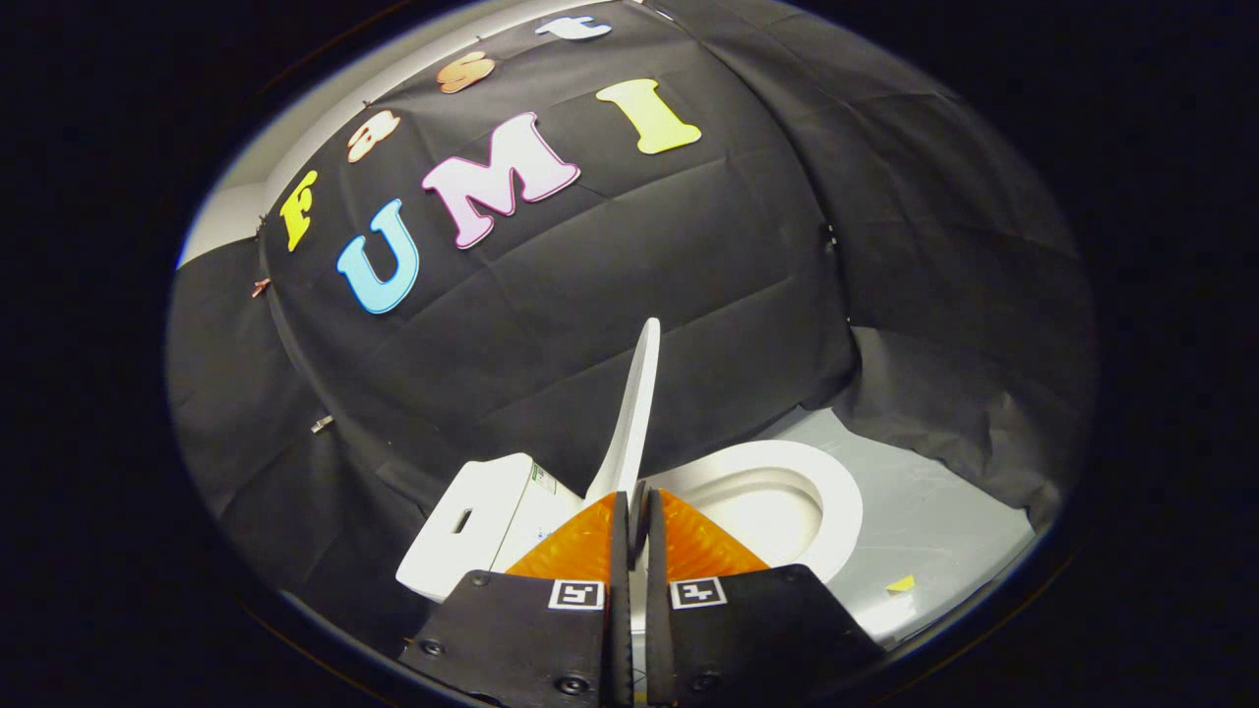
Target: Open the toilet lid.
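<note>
The claw (637, 506) is pinched narrow on the raised toilet lid (634, 403), which stands edge-on at twelve o'clock, bowl (787, 501) at two. Best tipped gently towards the tank (482, 521) at ten before release.

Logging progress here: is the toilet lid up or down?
Up. The lid stands nearly upright, its edge pinched between the shut fingers; the seat and bowl lie uncovered beside it.
</note>
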### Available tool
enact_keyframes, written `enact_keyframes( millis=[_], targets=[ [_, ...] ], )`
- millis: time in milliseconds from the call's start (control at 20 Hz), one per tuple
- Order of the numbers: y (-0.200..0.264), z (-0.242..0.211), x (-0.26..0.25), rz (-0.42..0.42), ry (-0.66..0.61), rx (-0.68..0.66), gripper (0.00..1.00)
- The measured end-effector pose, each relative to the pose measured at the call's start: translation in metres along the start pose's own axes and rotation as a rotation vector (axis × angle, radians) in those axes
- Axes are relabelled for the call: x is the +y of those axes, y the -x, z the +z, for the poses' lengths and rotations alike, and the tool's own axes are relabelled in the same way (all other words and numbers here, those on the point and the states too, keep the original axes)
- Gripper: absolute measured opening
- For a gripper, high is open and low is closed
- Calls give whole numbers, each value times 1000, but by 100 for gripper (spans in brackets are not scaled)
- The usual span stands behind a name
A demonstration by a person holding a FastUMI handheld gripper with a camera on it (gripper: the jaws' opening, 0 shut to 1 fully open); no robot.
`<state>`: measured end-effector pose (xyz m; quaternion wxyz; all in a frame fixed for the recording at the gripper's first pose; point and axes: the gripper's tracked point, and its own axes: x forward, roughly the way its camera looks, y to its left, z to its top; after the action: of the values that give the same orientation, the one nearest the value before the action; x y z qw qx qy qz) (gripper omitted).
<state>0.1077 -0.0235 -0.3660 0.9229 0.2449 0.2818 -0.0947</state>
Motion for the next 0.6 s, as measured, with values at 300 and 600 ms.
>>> enact_keyframes(
  millis=[300, 600],
  targets=[
    [4, 2, 54, 1, 140, -15, 11],
    [7, -2, 115, 19, 258, -39, 11]
  ],
)
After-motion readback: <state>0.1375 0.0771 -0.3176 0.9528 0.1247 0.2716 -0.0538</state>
